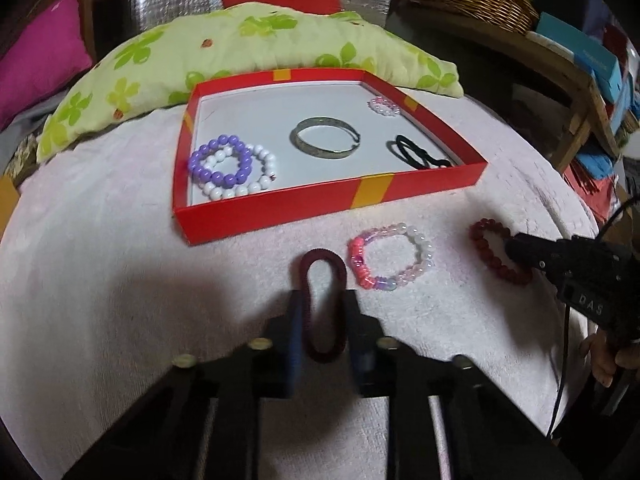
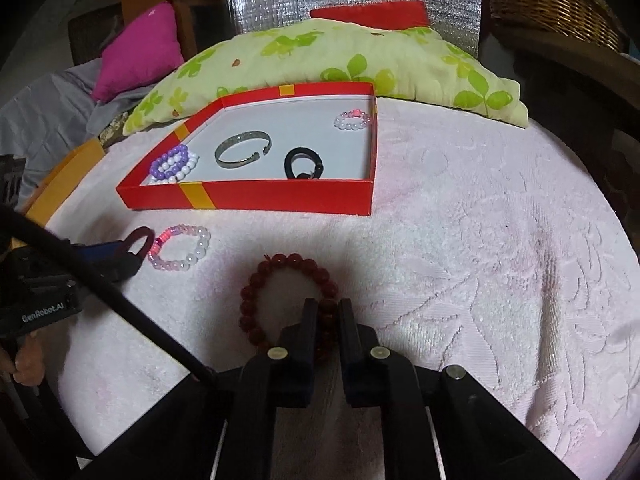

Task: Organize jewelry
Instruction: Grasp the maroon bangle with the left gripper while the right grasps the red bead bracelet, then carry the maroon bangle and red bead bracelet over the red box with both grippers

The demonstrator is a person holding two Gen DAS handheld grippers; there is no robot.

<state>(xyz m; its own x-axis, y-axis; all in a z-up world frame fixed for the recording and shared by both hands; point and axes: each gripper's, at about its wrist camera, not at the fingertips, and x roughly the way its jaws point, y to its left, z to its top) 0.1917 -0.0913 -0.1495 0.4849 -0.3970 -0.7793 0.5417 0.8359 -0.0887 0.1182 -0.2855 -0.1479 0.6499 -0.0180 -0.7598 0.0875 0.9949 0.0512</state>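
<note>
On the pink towel (image 2: 480,240), both jaws pinch — left the maroon hair tie (image 1: 322,308), right the red bead bracelet (image 2: 288,288).

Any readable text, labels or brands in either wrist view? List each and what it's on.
"DAS" – on the black body of the right gripper, seen from the left wrist view.
"GenRobot.AI" – on the black body of the left gripper, seen from the right wrist view.
Pale lettering on the blue box at the shelf: too small and blurred to read.
Nothing readable on the red tray or the jewelry.
</note>
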